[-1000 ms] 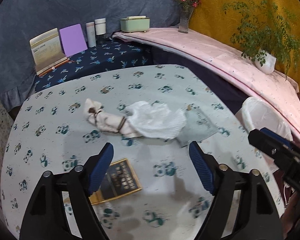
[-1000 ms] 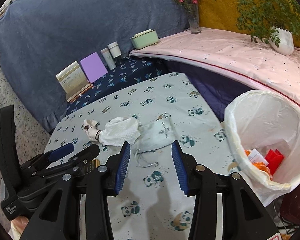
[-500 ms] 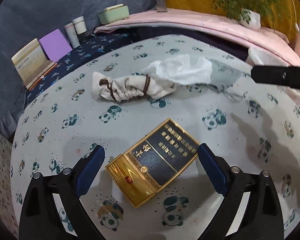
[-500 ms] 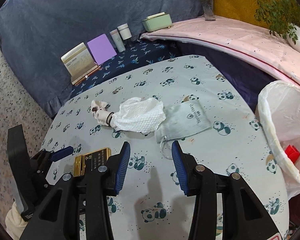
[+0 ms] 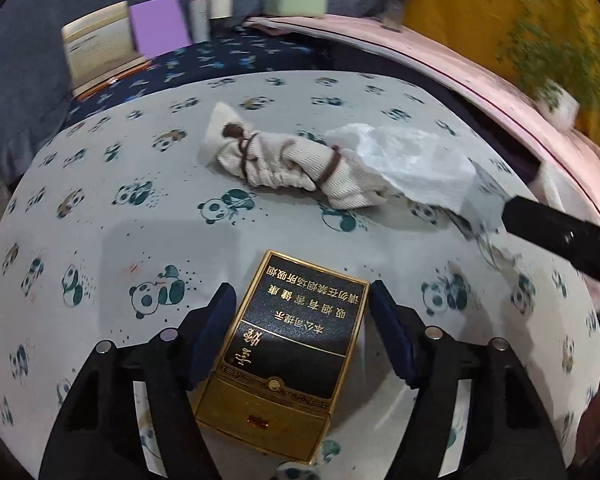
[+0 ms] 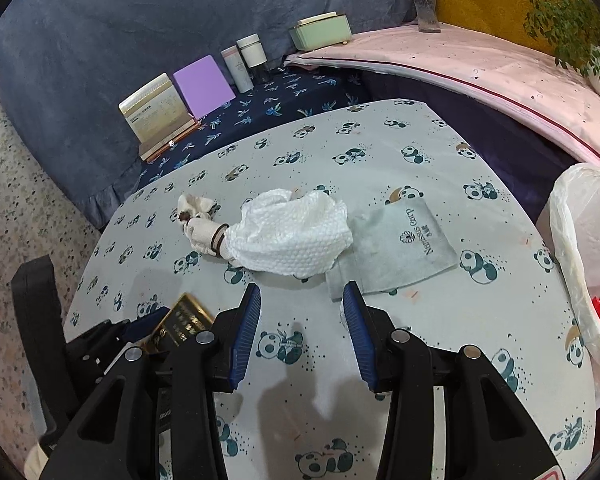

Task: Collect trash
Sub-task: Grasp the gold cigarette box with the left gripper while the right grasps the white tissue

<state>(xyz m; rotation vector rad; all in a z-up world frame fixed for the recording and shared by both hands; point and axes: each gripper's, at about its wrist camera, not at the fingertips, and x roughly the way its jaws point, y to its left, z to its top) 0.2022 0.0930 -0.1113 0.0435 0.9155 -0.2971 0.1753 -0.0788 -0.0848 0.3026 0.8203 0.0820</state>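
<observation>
Between closing jaws, cigarette pack [image 5: 288,356] lengthwise, gold end nearest

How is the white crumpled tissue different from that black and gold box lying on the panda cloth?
The crumpled tissue is white, soft and shapeless; the black and gold box is stiff, flat and rectangular, with gold lettering. The tissue lies in the middle of the table, overlapping a tied cloth bundle and a grey pouch; the box lies apart, nearer the edge. The box sits between the closing jaws of the left gripper; nothing grips the tissue. Both rest on the panda cloth.

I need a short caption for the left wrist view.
Left gripper closing around a black-and-gold box on the panda-print tablecloth.
</observation>
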